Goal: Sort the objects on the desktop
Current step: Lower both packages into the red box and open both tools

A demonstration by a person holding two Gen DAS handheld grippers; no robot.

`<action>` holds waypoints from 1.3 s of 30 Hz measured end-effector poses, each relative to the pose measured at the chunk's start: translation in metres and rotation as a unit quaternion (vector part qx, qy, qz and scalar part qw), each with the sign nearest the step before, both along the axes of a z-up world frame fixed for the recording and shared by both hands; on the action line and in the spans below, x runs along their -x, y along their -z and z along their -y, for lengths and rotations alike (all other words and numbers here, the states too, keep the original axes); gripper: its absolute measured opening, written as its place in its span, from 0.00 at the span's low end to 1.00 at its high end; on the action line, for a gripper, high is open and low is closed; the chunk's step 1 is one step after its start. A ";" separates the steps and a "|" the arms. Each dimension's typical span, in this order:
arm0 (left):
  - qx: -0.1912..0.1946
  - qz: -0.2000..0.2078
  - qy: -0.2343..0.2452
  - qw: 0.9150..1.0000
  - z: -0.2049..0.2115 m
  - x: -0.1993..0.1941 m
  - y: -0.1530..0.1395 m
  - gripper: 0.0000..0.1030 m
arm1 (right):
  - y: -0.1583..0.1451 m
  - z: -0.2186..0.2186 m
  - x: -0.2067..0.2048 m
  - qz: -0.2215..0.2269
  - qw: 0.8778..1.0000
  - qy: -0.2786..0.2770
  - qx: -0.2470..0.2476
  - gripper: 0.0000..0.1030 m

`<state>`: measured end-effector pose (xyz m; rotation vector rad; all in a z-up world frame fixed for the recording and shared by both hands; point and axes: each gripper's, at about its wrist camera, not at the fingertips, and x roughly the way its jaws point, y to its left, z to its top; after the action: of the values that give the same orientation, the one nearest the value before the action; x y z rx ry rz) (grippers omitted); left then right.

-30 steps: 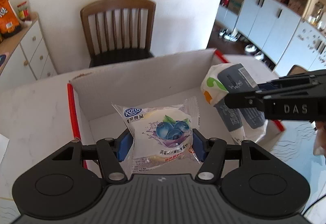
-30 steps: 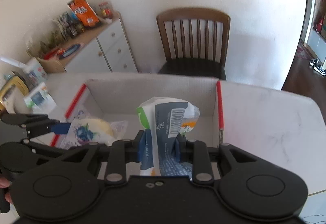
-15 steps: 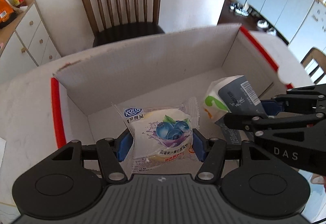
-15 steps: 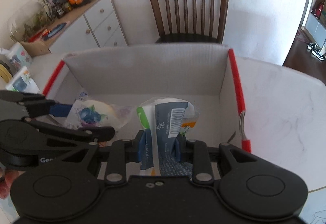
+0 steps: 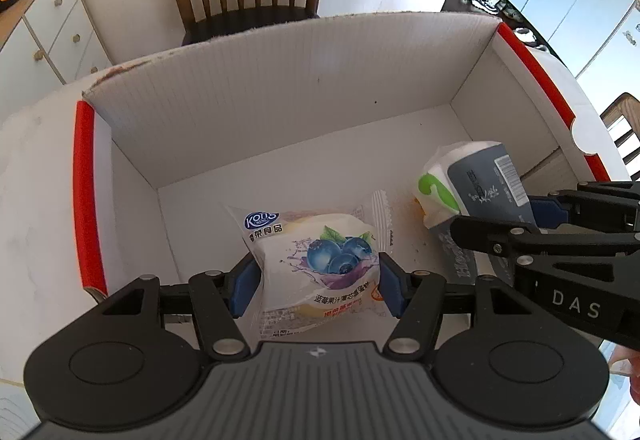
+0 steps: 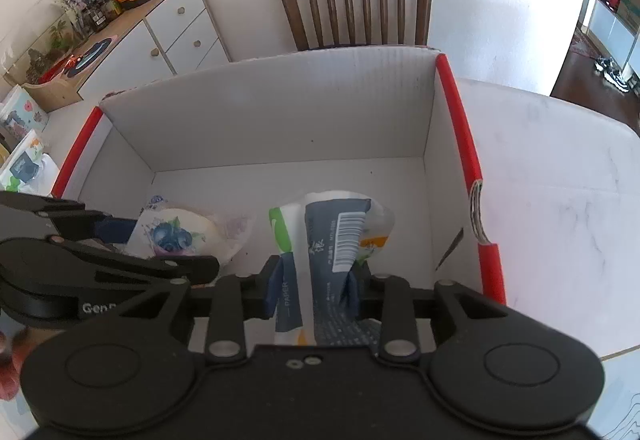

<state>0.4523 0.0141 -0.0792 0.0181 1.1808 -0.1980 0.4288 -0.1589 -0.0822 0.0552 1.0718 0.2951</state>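
The left tool (image 5: 316, 292) pinches a white plastic blueberry snack bag (image 5: 320, 260); the right tool (image 6: 314, 284) pinches a grey and white paper tissue pack (image 6: 332, 236). Both are low inside the white cardboard box with red edges (image 5: 84, 192) on the desk. I think this is the drop-off step, so next both tools should spread. Each pack's long side points away from its tool, toward the far box wall.
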 end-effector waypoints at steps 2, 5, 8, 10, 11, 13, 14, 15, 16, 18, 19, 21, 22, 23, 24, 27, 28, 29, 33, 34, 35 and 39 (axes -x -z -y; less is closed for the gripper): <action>0.000 -0.002 0.002 1.000 0.000 0.002 0.001 0.61 | 0.001 -0.001 0.001 0.001 1.000 0.000 0.003 0.33; 0.002 -0.001 -0.003 1.000 0.000 0.005 0.000 0.61 | 0.003 -0.002 0.000 -0.002 1.000 0.004 0.006 0.36; 0.003 0.001 -0.005 1.000 -0.001 0.008 -0.002 0.61 | 0.006 -0.001 -0.001 -0.005 1.000 0.010 0.008 0.40; 0.004 0.005 -0.009 1.000 -0.001 0.010 -0.004 0.61 | 0.006 0.000 -0.001 -0.007 1.000 0.015 0.005 0.41; 0.005 0.007 -0.009 1.000 -0.001 0.011 -0.004 0.61 | 0.005 0.001 -0.001 -0.008 1.000 0.015 0.002 0.41; 0.007 0.010 -0.011 1.000 -0.001 0.012 -0.006 0.61 | 0.004 0.000 -0.002 -0.011 1.000 0.015 -0.001 0.42; 0.007 0.012 -0.012 1.000 -0.001 0.013 -0.007 0.61 | 0.003 0.000 -0.002 -0.011 1.000 0.015 -0.001 0.42; 0.008 0.014 -0.013 1.000 -0.001 0.014 -0.008 0.61 | 0.003 0.000 -0.002 -0.011 1.000 0.015 -0.002 0.43; 0.010 0.016 -0.015 1.000 -0.001 0.014 -0.008 0.61 | 0.002 0.001 -0.002 -0.010 1.000 0.016 -0.004 0.43; 0.013 0.020 -0.018 1.000 -0.002 0.015 -0.010 0.61 | 0.000 0.001 -0.002 -0.009 1.000 0.017 -0.008 0.44; 0.015 0.022 -0.019 0.999 -0.002 0.016 -0.011 0.61 | -0.001 0.002 -0.001 -0.009 1.000 0.018 -0.012 0.44; 0.017 0.029 -0.019 0.999 -0.001 0.015 -0.014 0.61 | -0.003 0.004 0.002 -0.005 1.000 0.018 -0.017 0.46; 0.017 0.033 -0.019 0.999 -0.001 0.016 -0.016 0.61 | -0.006 0.005 0.003 -0.003 1.000 0.017 -0.020 0.47; 0.018 0.036 -0.020 0.999 -0.001 0.017 -0.018 0.61 | -0.007 0.006 0.004 0.000 1.000 0.017 -0.023 0.49; 0.019 0.040 -0.021 0.999 -0.002 0.019 -0.021 0.61 | -0.009 0.007 0.006 0.002 1.000 0.016 -0.025 0.50; 0.025 0.047 -0.024 0.998 -0.004 0.020 -0.026 0.64 | -0.015 0.009 0.011 0.012 0.999 0.009 -0.029 0.55; 0.028 0.050 -0.024 0.998 -0.005 0.021 -0.028 0.64 | -0.018 0.009 0.014 0.015 0.999 0.006 -0.029 0.57; 0.030 0.053 -0.024 0.998 -0.006 0.024 -0.031 0.64 | -0.021 0.010 0.016 0.019 0.999 0.003 -0.029 0.59; 0.036 0.070 -0.019 0.997 -0.005 0.029 -0.042 0.65 | -0.031 0.012 0.025 0.034 0.999 -0.011 -0.031 0.60; 0.037 0.072 -0.019 0.997 -0.005 0.029 -0.042 0.65 | -0.033 0.014 0.027 0.035 0.999 -0.013 -0.030 0.61; 0.038 0.075 -0.018 0.996 -0.004 0.031 -0.044 0.66 | -0.035 0.015 0.030 0.037 0.999 -0.014 -0.030 0.61; 0.043 0.085 -0.017 0.995 0.000 0.039 -0.052 0.70 | -0.041 0.017 0.036 0.044 0.998 -0.019 -0.029 0.61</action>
<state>0.4131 0.0144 -0.0268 -0.0593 1.0012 -0.2130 0.3929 -0.1755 -0.0411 0.0737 0.9784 0.3591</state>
